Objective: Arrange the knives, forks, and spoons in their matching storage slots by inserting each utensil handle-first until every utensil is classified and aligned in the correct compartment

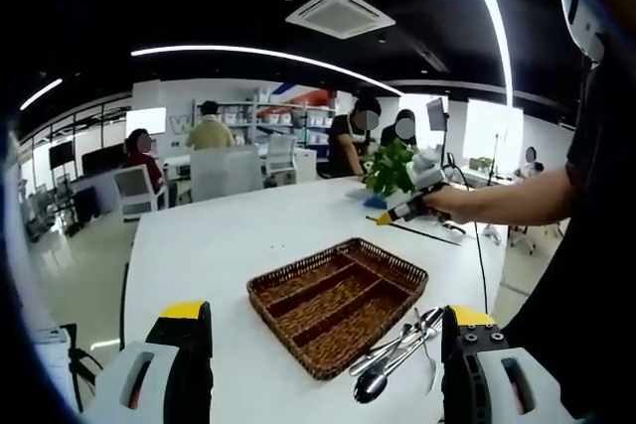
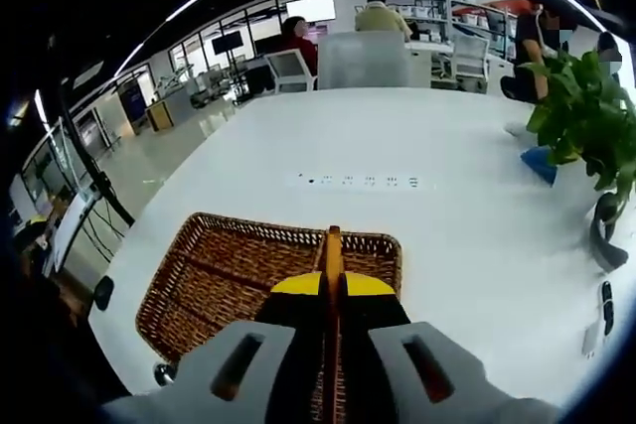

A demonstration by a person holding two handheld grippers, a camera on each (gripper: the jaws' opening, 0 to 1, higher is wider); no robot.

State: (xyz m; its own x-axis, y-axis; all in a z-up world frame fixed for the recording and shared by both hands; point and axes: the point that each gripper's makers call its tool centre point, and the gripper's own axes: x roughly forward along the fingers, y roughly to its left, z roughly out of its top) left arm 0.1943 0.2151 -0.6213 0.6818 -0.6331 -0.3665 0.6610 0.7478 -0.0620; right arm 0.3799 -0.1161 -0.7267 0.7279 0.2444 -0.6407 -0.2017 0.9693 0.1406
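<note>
Left gripper (image 1: 323,364) jaws stand apart, the wicker tray (image 1: 338,303) and utensils (image 1: 399,353) between them on the bench (image 1: 199,245); right gripper (image 2: 333,290) jaws are together over the tray.

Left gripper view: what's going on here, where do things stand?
A person holds a gripper in each hand at a white table. The wicker tray looks empty; the utensils lie piled beside it, unsorted. The left gripper is open, holding nothing. The right gripper is held out over the table past the tray, jaws shut, apparently empty.
</note>
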